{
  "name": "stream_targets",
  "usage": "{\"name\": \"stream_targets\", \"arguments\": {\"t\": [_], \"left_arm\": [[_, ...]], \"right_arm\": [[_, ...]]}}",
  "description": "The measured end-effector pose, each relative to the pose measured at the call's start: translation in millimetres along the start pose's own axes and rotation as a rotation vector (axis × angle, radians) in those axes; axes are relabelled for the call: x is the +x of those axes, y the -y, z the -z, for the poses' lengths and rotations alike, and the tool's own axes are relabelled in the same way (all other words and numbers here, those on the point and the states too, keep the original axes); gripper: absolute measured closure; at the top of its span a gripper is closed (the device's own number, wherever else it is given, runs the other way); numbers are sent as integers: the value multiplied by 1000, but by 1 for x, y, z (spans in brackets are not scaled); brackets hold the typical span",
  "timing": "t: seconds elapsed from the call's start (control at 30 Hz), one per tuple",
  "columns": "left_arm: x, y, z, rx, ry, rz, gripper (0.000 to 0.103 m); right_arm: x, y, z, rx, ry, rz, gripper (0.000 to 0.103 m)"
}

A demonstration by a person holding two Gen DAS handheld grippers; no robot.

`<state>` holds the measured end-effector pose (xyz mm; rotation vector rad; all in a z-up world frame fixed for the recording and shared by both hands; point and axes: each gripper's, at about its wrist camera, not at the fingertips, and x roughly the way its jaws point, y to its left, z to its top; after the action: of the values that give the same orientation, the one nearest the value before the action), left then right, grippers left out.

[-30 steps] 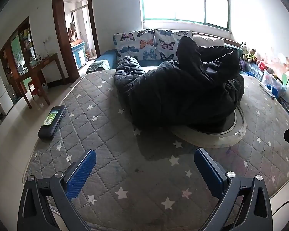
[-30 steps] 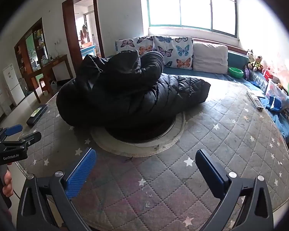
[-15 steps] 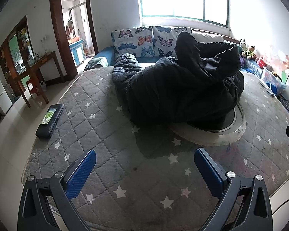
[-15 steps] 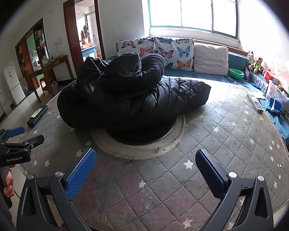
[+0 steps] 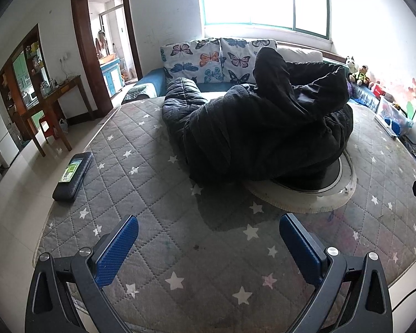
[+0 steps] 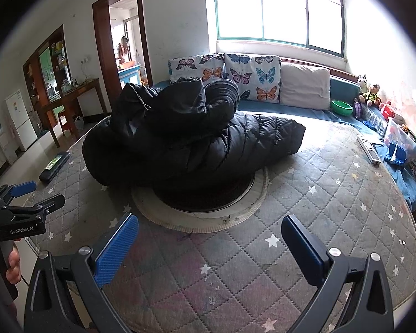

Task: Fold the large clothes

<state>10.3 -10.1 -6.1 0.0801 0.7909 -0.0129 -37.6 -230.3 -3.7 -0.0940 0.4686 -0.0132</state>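
So there's a big black puffer coat (image 5: 258, 127) dumped in a crumpled heap in the middle of a round table with a grey quilted star cover (image 5: 163, 194). It's bunched up on itself, one padded sleeve or end sticking out flat toward the sofa side (image 6: 274, 136), and it sits partly over a round turntable disc with a pale rim (image 6: 208, 211) in the table's centre. Nothing is touching it.

The left gripper (image 5: 208, 252) hovers over the near edge of the table, blue pads (image 5: 116, 252) spread wide apart, holding nothing. Same with the right gripper (image 6: 210, 252): jaws wide, empty, well short of the coat.

A dark flat case with a green label (image 5: 73, 176) lies near the table's left edge. Behind the table there's a blue sofa with butterfly cushions (image 6: 235, 75) and a plain beige one (image 6: 305, 86), under a bright window (image 6: 280, 8).
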Motion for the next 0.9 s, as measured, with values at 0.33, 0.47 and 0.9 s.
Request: {"name": "stream_targets", "arguments": {"t": [0.33, 0.47, 0.9], "left_arm": [[6, 2, -15, 30, 5, 37, 0], [9, 0, -29, 35, 9, 60, 0], [34, 6, -103, 187, 53, 219, 0]], "right_arm": [[7, 0, -9, -12, -4, -1, 0], [10, 3, -19, -27, 1, 9, 0], [44, 29, -99, -28, -7, -16, 0]]}}
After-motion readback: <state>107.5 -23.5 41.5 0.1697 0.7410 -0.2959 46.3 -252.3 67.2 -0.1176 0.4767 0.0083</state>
